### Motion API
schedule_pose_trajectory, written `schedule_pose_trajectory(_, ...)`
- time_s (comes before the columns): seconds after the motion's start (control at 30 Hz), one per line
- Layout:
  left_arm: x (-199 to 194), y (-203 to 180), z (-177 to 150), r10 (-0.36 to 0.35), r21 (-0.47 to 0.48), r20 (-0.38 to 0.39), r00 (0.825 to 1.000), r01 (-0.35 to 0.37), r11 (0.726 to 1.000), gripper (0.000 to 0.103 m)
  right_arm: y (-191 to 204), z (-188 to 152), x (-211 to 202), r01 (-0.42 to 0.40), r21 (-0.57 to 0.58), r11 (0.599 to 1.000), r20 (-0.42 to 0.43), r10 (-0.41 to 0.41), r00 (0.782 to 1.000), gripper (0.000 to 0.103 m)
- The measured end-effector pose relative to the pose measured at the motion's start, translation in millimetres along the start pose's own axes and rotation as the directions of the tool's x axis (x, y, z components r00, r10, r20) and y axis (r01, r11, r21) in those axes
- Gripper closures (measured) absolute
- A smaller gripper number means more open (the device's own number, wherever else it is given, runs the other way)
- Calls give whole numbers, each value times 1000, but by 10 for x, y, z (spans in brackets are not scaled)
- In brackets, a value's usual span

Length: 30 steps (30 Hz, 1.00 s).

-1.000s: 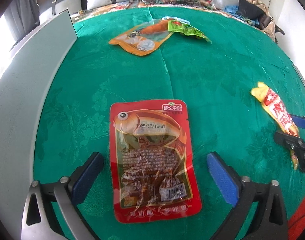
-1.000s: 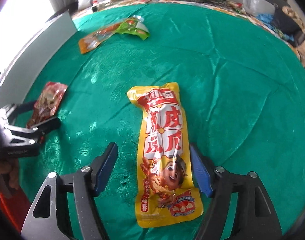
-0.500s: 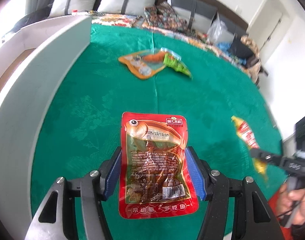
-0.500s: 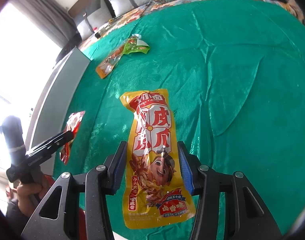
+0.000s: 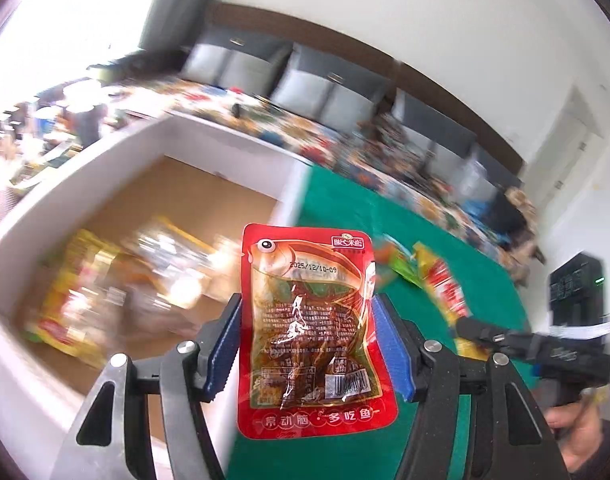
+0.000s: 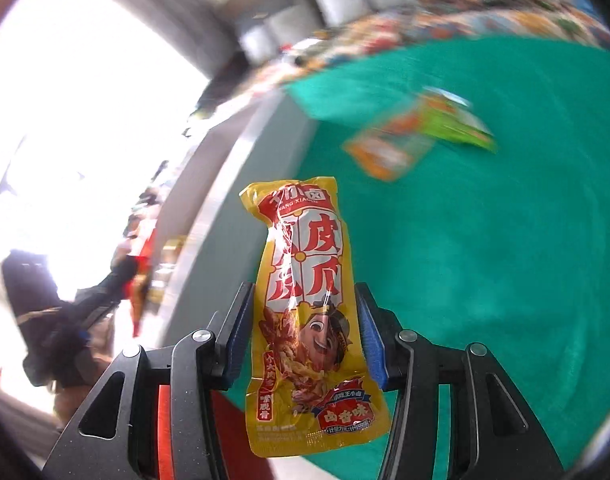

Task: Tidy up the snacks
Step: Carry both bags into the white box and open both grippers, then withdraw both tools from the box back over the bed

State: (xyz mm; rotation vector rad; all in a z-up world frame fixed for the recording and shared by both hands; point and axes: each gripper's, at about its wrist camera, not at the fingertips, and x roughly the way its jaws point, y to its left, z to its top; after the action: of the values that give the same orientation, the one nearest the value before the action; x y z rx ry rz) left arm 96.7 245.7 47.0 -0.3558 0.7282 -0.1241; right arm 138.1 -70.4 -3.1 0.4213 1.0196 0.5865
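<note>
Roughly midway, looks like. Left claw (image 5: 307, 344) clamped on the red fish pouch (image 5: 311, 328), up over the white box (image 5: 225, 136) with several snacks inside. Right claw (image 6: 305, 332) gripping the yellow pouch (image 6: 305, 304) above the worktop (image 6: 505, 260). Orange and green packets (image 6: 417, 140) left lying there.

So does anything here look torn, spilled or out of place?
Nothing looks damaged or spilled. The red fish packet and the yellow packet are each held whole between jaws. Only the orange packet and green packet lie overlapping on the green cloth, outside the white box that holds other snacks.
</note>
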Motion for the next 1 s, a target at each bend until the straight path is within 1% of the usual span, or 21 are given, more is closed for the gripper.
schedule_pose_trajectory(0.07,-115,359,140,116,-26,28,993,-115,993,36,516,198,224,-82,-61,995,-10,81,997,52)
schedule_pose_trajectory(0.1,-143,511,179,161,-42,33,986,-159,986,28,735,272,332,-117,-78,990,-14,116,993,52)
schedule_pose_trajectory(0.13,-163,682,217,211,-60,36,977,-209,976,23,962,350,461,-155,-91,984,-18,154,988,51)
schedule_pose_trajectory(0.2,-169,950,235,287,-93,19,958,-284,954,5,1313,449,726,-227,-98,969,-33,225,974,44)
schedule_pose_trajectory(0.23,-161,1072,236,325,-109,7,946,-322,940,3,1450,486,851,-254,-94,963,-52,250,967,31)
schedule_pose_trajectory(0.27,-156,1145,208,351,-118,0,936,-349,930,3,1547,508,938,-264,-88,960,-65,259,964,27)
schedule_pose_trajectory(0.3,-154,1200,177,368,-125,-7,930,-366,922,3,1588,504,954,-265,-85,960,-61,260,964,27)
schedule_pose_trajectory(0.33,-157,1229,125,367,-130,-9,930,-365,922,3,1594,502,935,-265,-87,960,-50,262,964,27)
schedule_pose_trajectory(0.37,-173,1240,65,360,-133,-3,933,-357,925,3,1558,490,886,-259,-96,961,-34,257,966,25)
schedule_pose_trajectory(0.43,-104,1104,5,342,-117,23,939,-338,934,3,1361,466,731,-191,-142,971,16,195,981,22)
schedule_pose_trajectory(0.5,62,832,15,296,-68,36,954,-293,954,3,1053,388,598,-44,-210,977,69,60,996,22)
schedule_pose_trajectory(0.53,130,648,30,274,-33,33,961,-273,962,3,842,313,545,51,-247,968,91,-29,995,22)
schedule_pose_trajectory(0.57,247,431,63,253,15,27,967,-254,967,3,597,227,525,161,-278,947,106,-136,985,22)
schedule_pose_trajectory(0.6,353,275,109,244,63,29,969,-246,967,3,327,172,526,258,-298,919,113,-234,966,22)
schedule_pose_trajectory(0.63,462,107,116,248,114,42,968,-251,961,3,26,62,510,348,-309,885,114,-329,938,22)
schedule_pose_trajectory(0.67,562,-49,122,263,160,62,963,-269,950,3,-236,-39,477,411,-308,858,114,-396,911,22)
schedule_pose_trajectory(0.73,776,-207,137,271,196,65,960,-279,940,3,-752,-241,300,528,-285,800,125,-515,848,22)
schedule_pose_trajectory(0.83,1096,-353,133,232,217,52,971,-237,947,3,-1326,-416,-93,631,-216,745,161,-610,776,22)
schedule_pose_trajectory(0.9,1241,-423,97,259,250,34,965,-259,933,5,-1590,-458,-328,676,-170,717,192,-649,736,22)
schedule_pose_trajectory(0.97,1229,-448,59,229,267,37,973,-230,936,5,-1852,-483,-465,702,-134,700,204,-673,711,22)
schedule_pose_trajectory(1.0,1176,-449,31,214,257,51,976,-219,941,5,-1937,-477,-490,707,-114,698,199,-681,705,22)
